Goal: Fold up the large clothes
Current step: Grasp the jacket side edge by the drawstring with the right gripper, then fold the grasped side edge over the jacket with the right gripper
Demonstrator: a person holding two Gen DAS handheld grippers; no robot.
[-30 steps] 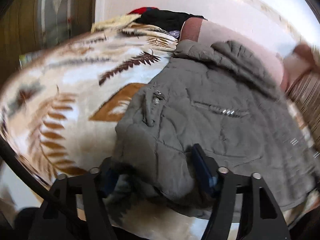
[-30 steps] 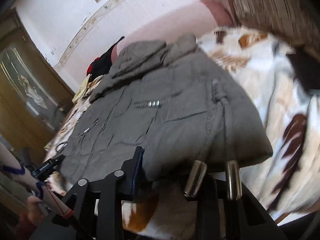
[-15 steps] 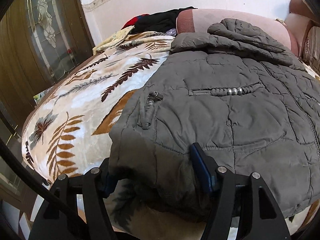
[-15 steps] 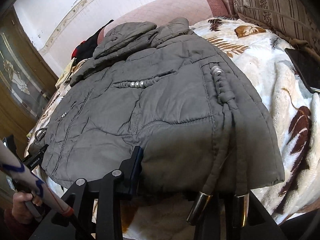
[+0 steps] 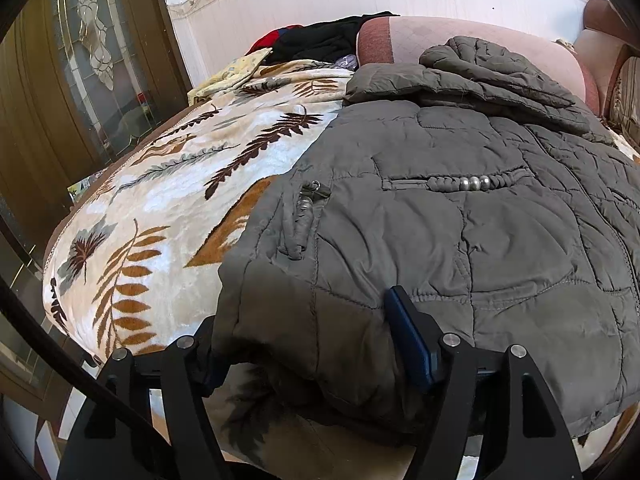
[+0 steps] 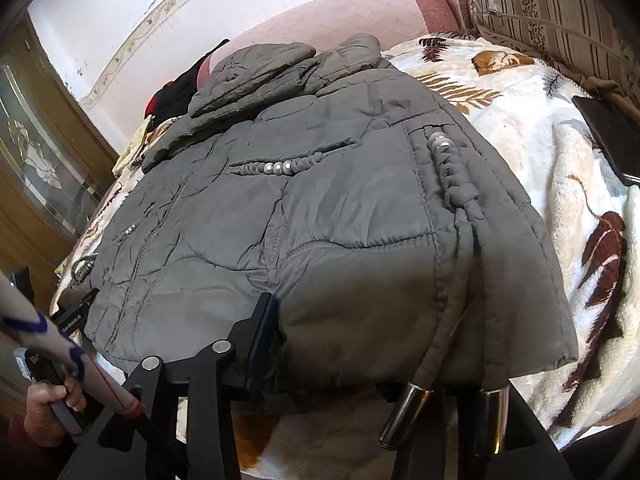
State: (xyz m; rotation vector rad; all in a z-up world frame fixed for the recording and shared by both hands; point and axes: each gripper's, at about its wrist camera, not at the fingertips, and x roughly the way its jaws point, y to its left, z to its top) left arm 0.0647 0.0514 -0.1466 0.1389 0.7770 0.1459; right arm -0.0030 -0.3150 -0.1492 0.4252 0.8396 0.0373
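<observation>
Releasing the hem, both claws are opening with the coat's near edge still lying between their jaws. Left gripper (image 5: pixel 304 344) straddles the near-left corner of the coat (image 5: pixel 460 232); its blue pad rests against the quilted cloth, though the spread jaws no longer look to pinch it. Right gripper (image 6: pixel 360 344) straddles the near-right stretch of hem, beside two hanging cords (image 6: pixel 452 320) tipped in metal; its right finger is hidden under the cloth. Beyond them the grey coat lies flat and face up on the leaf-print blanket (image 5: pixel 160 200), its sleeves folded across the chest at the far end, near the pink bolster (image 5: pixel 480 36). A phone (image 6: pixel 608 136) sits on the blanket to the right — well clear of the coat.

Step in hand, judging by the layout: the hem has been laid straight and is being let go. Next move likely calls for a fresh grip on both hem corners, then an even lift toward the collar — cords tucked in first.
</observation>
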